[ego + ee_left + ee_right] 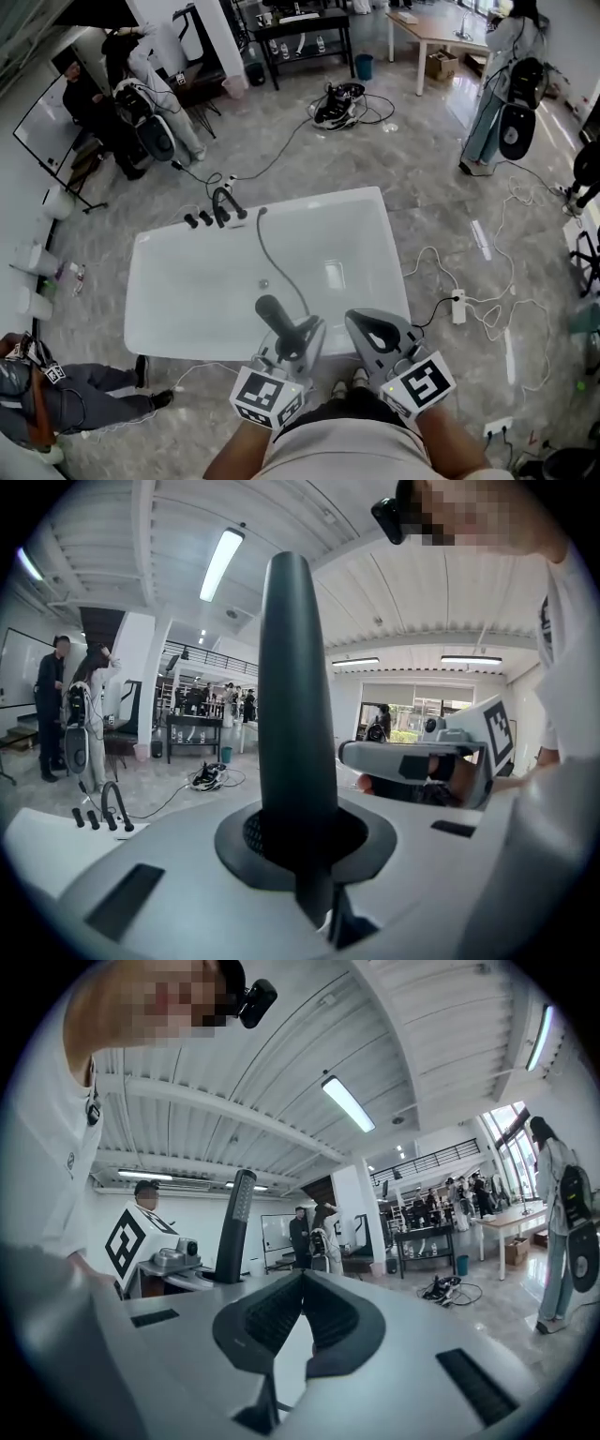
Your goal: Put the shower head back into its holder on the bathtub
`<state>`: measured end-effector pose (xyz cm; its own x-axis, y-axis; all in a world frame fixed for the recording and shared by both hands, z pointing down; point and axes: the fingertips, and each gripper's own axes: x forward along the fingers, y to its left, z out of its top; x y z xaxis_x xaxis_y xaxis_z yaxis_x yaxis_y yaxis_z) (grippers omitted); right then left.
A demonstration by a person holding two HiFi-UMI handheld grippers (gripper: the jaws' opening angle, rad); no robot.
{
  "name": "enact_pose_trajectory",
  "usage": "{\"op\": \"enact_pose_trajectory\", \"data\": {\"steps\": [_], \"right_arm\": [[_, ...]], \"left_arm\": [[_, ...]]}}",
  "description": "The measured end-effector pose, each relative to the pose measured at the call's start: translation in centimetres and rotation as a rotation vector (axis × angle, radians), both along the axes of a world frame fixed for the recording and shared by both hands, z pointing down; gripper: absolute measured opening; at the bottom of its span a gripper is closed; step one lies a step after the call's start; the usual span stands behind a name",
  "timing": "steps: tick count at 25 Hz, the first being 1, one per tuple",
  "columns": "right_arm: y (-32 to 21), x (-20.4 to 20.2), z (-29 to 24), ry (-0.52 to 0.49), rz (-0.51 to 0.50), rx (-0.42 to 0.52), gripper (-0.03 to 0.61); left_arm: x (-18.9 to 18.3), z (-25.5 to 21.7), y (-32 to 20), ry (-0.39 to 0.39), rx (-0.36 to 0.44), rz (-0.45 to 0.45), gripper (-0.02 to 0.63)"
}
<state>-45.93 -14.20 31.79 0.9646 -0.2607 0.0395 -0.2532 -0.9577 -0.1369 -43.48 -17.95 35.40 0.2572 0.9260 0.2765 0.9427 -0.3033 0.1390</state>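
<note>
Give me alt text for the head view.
The left gripper holds a dark shower head upright over the near side of a white bathtub, its hose trailing toward black tap fittings at the far left corner. The right gripper is shut and empty beside it. Other people and cables are on the grey floor.

A white shirt (349,452) and a pair of grey hand-held grippers.
The person wears a small black camera (391,518) at the head. The left gripper (297,341) and right gripper (364,326) have pale grey shells with dark ribbed pads, each carrying a white cube (268,397) printed with black square markers.
</note>
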Motion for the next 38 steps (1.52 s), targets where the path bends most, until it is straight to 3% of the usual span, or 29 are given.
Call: {"op": "enact_pose_trajectory", "data": {"steps": [14,26,32,38], "right_arm": [[4.5,-5.8,-0.8,0.007,0.329,-0.038,0.014],[8.7,-11.2,-1.5,-0.008,0.522,-0.027,0.014],[11.7,-13.6,-1.1,-0.001,0.571,-0.018,0.014],[16.4,-14.7,0.0,0.003,0.521,-0.018,0.014]], "left_arm": [[-3.4,-0.2,3.2,-0.003,-0.035,0.218,0.037],[-7.1,-0.8,8.0,-0.027,-0.057,0.378,0.037],[-9.0,-0.4,11.4,-0.014,-0.047,0.424,0.037],[-10.6,0.5,16.9,-0.005,-0.036,0.394,0.037]]}}
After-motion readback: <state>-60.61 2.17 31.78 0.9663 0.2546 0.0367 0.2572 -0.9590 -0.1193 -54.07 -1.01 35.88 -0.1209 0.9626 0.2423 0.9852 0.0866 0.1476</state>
